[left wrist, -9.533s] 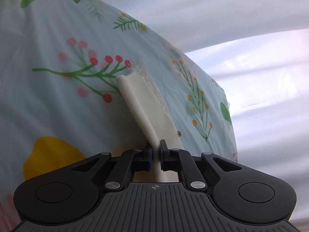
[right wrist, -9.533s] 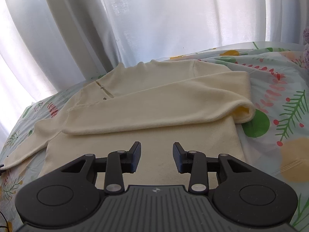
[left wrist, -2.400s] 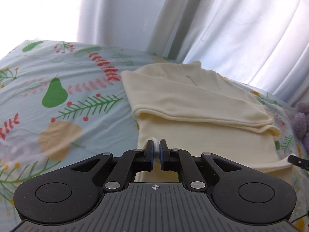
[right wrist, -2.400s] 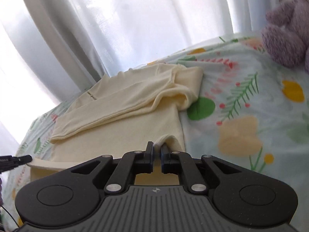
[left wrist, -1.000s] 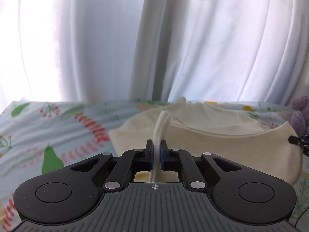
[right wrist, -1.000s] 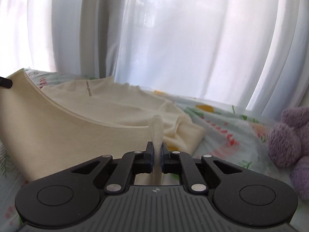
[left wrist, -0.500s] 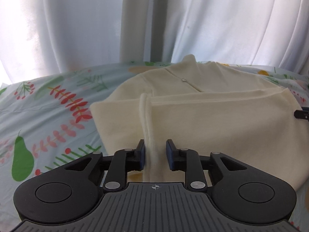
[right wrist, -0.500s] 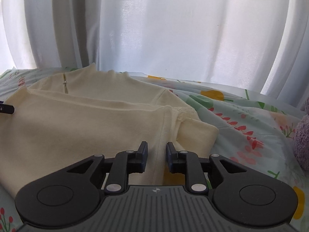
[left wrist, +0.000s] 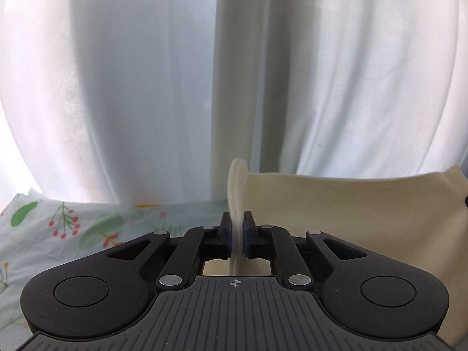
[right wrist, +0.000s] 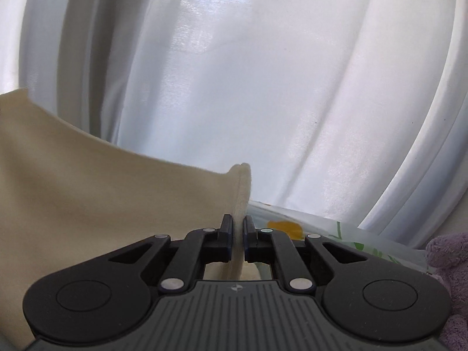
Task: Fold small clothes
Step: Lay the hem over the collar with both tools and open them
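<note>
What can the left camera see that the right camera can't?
Only the left wrist view shows the sheet's red berry sprig and green leaves. Only the right wrist view shows the purple plush toy at the edge and a yellow print on the sheet. Both show the cream garment lifted up, its edge pinched between closed fingers: the left gripper in one view, the right gripper in the other. Both also show the white curtain behind and the floral sheet below.

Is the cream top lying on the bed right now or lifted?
Lifted. The cream top hangs stretched between the left gripper and right gripper, jaws shut on its edges, curtain behind.
</note>
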